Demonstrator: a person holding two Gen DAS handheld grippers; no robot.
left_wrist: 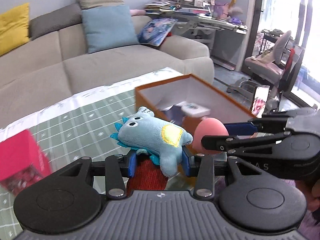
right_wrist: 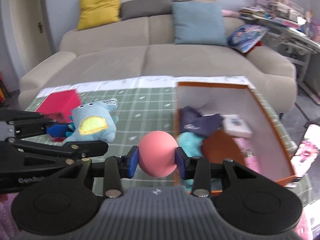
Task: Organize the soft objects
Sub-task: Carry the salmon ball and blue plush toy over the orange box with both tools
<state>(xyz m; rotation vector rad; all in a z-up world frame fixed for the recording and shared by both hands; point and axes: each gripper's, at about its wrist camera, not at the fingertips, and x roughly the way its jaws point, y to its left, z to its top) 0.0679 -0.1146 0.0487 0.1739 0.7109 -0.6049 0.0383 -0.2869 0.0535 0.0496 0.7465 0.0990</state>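
Note:
My left gripper (left_wrist: 159, 163) is shut on a light blue plush animal (left_wrist: 152, 136) with a yellow belly patch, held above the table; the same plush animal (right_wrist: 94, 123) shows at the left of the right wrist view. A pink ball (right_wrist: 158, 154) sits squeezed between the blue pads of my right gripper (right_wrist: 157, 160); the ball (left_wrist: 210, 134) and the right gripper also show in the left wrist view, beside the plush. Behind both stands an orange box (right_wrist: 268, 108) with white inner walls, holding a navy pouch (right_wrist: 198, 124), a teal soft item (right_wrist: 190, 142) and a white packet (right_wrist: 237, 125).
The table carries a green grid cloth (right_wrist: 144, 108). A red box (right_wrist: 60, 102) lies at its left. A red knitted thing (left_wrist: 148, 178) shows under the left gripper. A beige sofa (right_wrist: 160, 60) with cushions stands behind; a cluttered desk (left_wrist: 200, 18) and a chair (left_wrist: 268, 64) are to the right.

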